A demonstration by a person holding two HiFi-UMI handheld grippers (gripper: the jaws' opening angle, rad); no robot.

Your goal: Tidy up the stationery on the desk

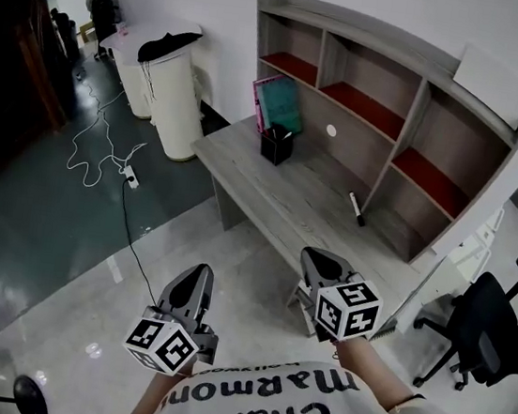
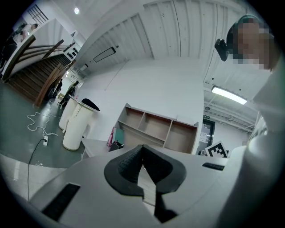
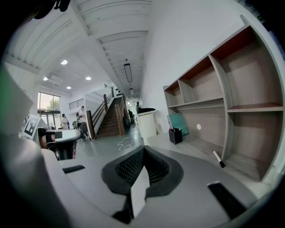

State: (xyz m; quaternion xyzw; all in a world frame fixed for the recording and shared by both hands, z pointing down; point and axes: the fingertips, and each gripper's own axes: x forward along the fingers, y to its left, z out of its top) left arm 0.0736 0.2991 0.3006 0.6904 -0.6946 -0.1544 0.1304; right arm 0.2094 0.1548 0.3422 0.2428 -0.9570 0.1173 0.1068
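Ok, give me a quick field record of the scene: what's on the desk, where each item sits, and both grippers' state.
desk: grey wood, shelf hutch at the back
marker: lying loose on the desk, right part, by a hutch upright
pen holder: black, upright, left part
teal book: standing behind the pen holder, against the hutch
left gripper: shut, empty
right gripper: shut, empty
contact: neither gripper touches anything

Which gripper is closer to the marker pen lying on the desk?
Right. The right gripper hovers just short of the desk, with the marker pen ahead of it. The left gripper is farther back over the floor, off to the left.
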